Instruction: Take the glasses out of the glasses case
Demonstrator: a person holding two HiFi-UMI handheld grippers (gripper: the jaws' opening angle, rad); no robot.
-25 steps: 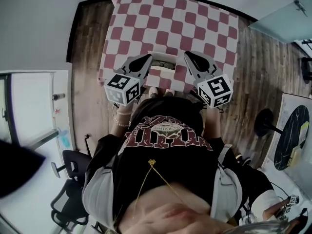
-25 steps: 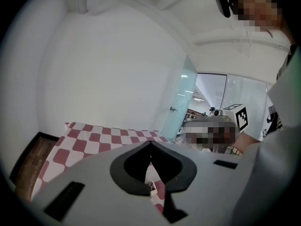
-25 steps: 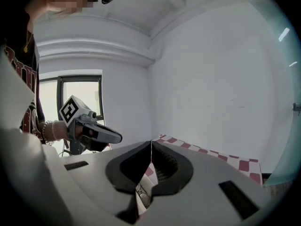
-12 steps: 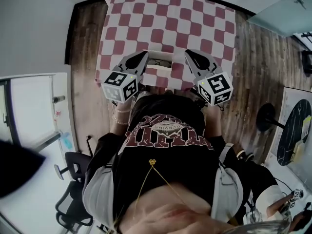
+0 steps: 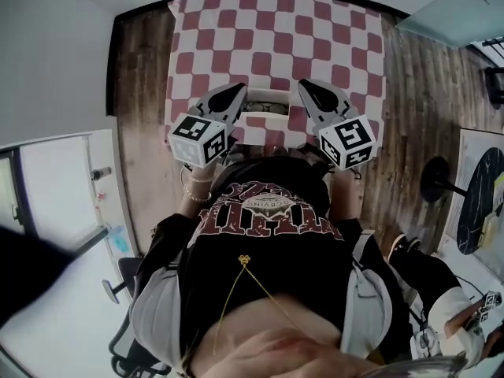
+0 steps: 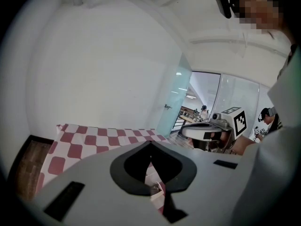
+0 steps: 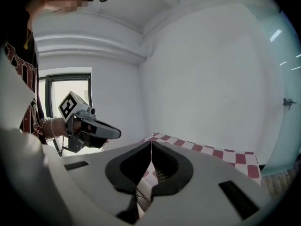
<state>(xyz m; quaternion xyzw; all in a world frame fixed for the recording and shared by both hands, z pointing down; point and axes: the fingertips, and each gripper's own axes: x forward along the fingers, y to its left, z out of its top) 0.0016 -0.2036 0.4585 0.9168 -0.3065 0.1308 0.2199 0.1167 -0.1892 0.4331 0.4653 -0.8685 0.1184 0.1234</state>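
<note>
Glasses case (image 5: 266,117) and the glasses (image 5: 264,105) inside it sit between the two grippers just as they did a second ago. Neither tool has moved closer to the case or away from it. Only the framing of the head view has drifted a little, so the whole scene sits slightly shifted in the picture.

Counted from largest to smallest, there is first one table (image 5: 276,22), covered in a red-and-white checked cloth. It lies under the case and stretches far beyond it. One person in a dark printed shirt (image 5: 268,235) stands on the near side of the case.

There are two grippers. The left gripper (image 5: 240,90) is just left of the case and the right gripper (image 5: 302,85) just right of it. Both point toward the far side and angle inward. Each carries one marker cube, two in all. The left cube (image 5: 201,138) and the right cube (image 5: 346,142) sit nearer the person than the case does.

There is one case, white and lying open, close to the table's near edge. One pair of dark-framed glasses rests in it.

In the left gripper view the fingertips (image 6: 146,152) are closed together with nothing between them. In the right gripper view the fingertips (image 7: 155,154) are likewise pressed together and hold nothing. Neither gripper touches the case.
</note>
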